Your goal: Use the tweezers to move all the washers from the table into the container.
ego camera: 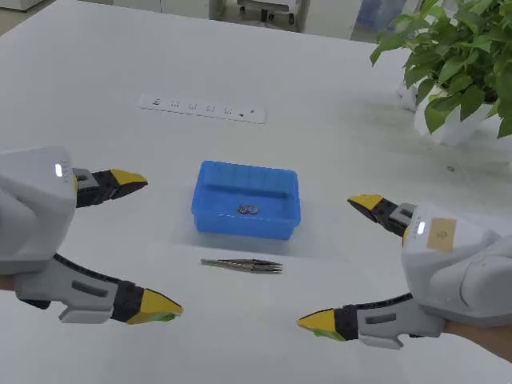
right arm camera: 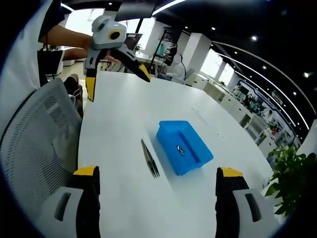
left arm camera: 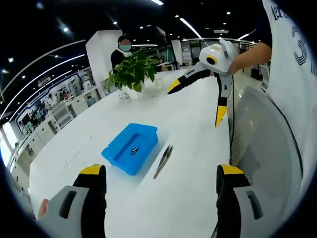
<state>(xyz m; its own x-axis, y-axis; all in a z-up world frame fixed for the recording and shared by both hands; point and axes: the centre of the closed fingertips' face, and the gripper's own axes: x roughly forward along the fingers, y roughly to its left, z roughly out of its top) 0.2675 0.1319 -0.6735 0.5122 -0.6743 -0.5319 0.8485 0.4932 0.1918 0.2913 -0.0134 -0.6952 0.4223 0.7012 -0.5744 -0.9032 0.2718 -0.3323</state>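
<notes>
Slim steel tweezers (ego camera: 242,265) flat on white bench (ego camera: 360,120) | probably light, slippery (pinch mid-shank) | left tongs (ego camera: 160,244), right tongs (ego camera: 327,262) gaping, empty

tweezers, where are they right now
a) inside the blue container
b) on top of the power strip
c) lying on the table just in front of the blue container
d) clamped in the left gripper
C: the tweezers lie flat on the table on the near side of the blue container, while the left gripper and the right gripper are both open and apart from them.
</notes>
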